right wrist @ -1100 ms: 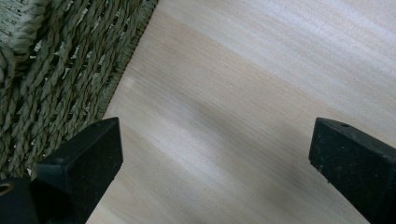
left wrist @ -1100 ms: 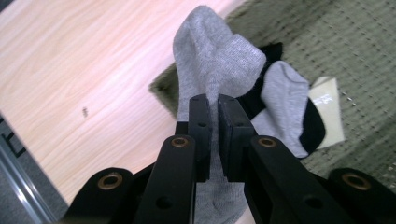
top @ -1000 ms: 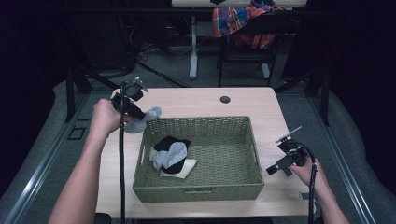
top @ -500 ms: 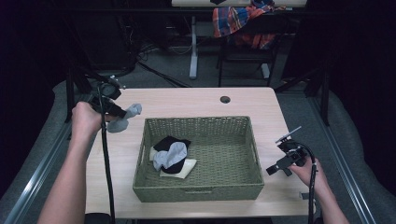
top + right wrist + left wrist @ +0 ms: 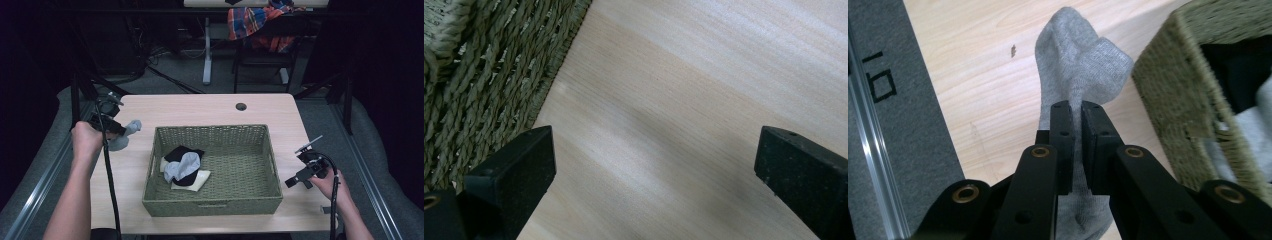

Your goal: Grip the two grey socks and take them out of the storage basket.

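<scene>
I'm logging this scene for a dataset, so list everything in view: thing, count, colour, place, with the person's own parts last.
Table: one, light wood, centre.
Basket: one, green-brown wicker, mid-table.
Clothes pile: one heap, black, grey and cream pieces, basket's left half.
Grey sock: one, outside the basket's left wall, pinched in the left gripper.
Cable hole: one, dark, table's far edge.
Plaid cloth: one, red, blue and orange, on furniture behind the table.
Left gripper: black, jaws closed on the sock.
Right gripper: black, jaws wide apart over bare table right of the basket.
Hands: two; left hand, right hand.
</scene>
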A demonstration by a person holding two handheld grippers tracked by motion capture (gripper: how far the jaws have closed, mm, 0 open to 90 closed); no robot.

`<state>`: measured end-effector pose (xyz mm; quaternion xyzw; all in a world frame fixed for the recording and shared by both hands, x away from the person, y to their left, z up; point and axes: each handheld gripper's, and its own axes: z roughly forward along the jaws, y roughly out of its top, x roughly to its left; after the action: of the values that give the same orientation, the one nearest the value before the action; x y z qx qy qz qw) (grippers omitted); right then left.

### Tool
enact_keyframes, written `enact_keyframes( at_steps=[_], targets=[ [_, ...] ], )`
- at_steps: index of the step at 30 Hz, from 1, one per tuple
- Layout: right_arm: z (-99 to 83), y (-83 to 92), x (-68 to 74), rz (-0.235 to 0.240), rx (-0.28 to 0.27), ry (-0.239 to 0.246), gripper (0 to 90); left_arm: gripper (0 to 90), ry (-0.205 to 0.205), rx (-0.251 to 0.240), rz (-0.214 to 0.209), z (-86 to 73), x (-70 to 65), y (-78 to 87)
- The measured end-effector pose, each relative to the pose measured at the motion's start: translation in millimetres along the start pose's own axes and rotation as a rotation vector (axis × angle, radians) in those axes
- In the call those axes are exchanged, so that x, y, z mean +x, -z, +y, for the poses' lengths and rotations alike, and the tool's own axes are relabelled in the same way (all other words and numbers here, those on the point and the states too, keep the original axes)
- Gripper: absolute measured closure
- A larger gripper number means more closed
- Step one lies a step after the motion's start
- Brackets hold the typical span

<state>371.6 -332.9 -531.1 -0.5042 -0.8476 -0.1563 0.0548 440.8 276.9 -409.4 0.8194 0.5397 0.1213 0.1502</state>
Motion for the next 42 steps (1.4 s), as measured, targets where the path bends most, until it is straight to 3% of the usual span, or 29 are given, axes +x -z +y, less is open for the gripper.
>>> enact_keyframes(
  at_steps=[12,13,16,20,22,25,27,30,31,35,37,42],
  targets=[
    [0.0,-0.1,-0.4,0.002,0.004,0.002,3.0,84.7,0.067,-0.003,-0.002,-24.5,2.9,-38.5],
    [-1.0,-1.8,1.0,0.002,-0.019,-0.018,3.0,84.7,0.076,-0.006,-0.004,-26.6,3.3,-41.4],
    [-0.9,-1.9,1.1,0.003,-0.020,-0.017,3.0,84.7,0.084,-0.013,0.007,-30.8,3.3,-47.5],
    [0.1,-0.5,-0.6,0.005,0.009,0.007,3.0,84.7,0.091,-0.002,0.008,-36.2,3.2,-58.1],
    [0.3,-1.2,0.5,0.014,0.005,-0.007,3.0,84.7,0.101,-0.003,-0.001,-39.1,3.7,-63.5],
    [0.5,-1.6,-0.2,0.005,0.005,0.005,3.0,84.7,0.097,0.012,0.006,-40.3,4.5,-67.5],
    [-0.5,-3.4,1.6,0.012,-0.021,-0.018,3.0,84.6,0.100,0.015,0.005,-41.4,4.2,-70.0],
    [0.3,-3.0,1.2,0.016,-0.007,-0.007,3.0,84.6,0.108,0.031,-0.003,-43.1,5.2,-76.4],
    [1.0,-2.3,0.7,0.002,0.010,0.008,3.0,84.5,0.116,0.034,-0.010,-44.1,6.1,-79.3],
    [0.2,-4.3,2.3,0.007,-0.011,-0.010,3.0,84.3,0.112,0.054,-0.027,-45.9,7.1,-85.8],
    [1.6,-2.2,0.4,0.005,0.023,0.017,3.0,83.5,0.108,0.071,-0.038,-46.9,7.1,-90.9],
    [1.3,-3.3,0.9,0.006,0.015,0.009,3.0,78.9,0.123,0.108,-0.070,-48.1,10.0,-98.3]
  ],
)
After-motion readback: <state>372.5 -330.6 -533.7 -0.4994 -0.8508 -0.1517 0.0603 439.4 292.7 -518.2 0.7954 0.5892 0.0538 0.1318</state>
